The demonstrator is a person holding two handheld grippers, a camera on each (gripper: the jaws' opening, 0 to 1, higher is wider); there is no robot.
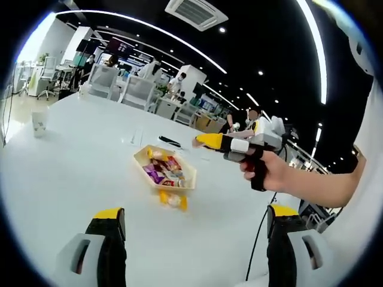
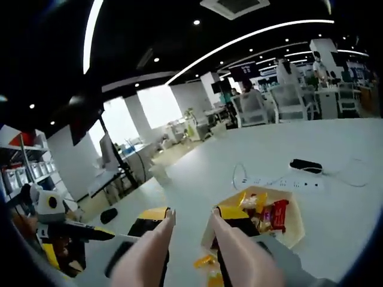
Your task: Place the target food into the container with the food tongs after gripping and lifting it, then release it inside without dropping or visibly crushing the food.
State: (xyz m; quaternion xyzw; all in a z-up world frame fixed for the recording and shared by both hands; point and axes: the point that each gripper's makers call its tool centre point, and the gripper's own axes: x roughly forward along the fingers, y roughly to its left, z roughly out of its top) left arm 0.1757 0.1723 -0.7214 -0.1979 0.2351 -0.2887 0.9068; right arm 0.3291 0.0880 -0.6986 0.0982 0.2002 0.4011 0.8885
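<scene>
A wide white worktop (image 1: pixel 72 173) carries a shallow, pale hexagonal container (image 1: pixel 166 169) filled with wrapped snacks in purple, red and yellow. One yellow-wrapped food piece (image 1: pixel 173 200) lies on the worktop just outside the container, touching or nearly touching its near rim. In the left gripper view, the left tool (image 1: pixel 194 239) sits low in the frame with its two yellow-tipped black jaws spread far apart and nothing between them, well short of the container. Beyond the container, a hand (image 1: pixel 272 170) holds the right tool (image 1: pixel 200 141) by its pistol grip, its yellow tips pointing across above the container; from this angle its jaws look close together. In the right gripper view, the right tool (image 2: pixel 191 224) carries a pair of pale food tongs (image 2: pixel 236 257), whose two arms run forward with a gap between their ends, holding nothing. The tong tips hang over the near rim of the container (image 2: pixel 296 230), and a yellow wrapped piece (image 2: pixel 204 261) lies between the arms lower down. A white power strip (image 2: pixel 281 181) and a black object (image 2: pixel 306 165) lie farther along the worktop.
</scene>
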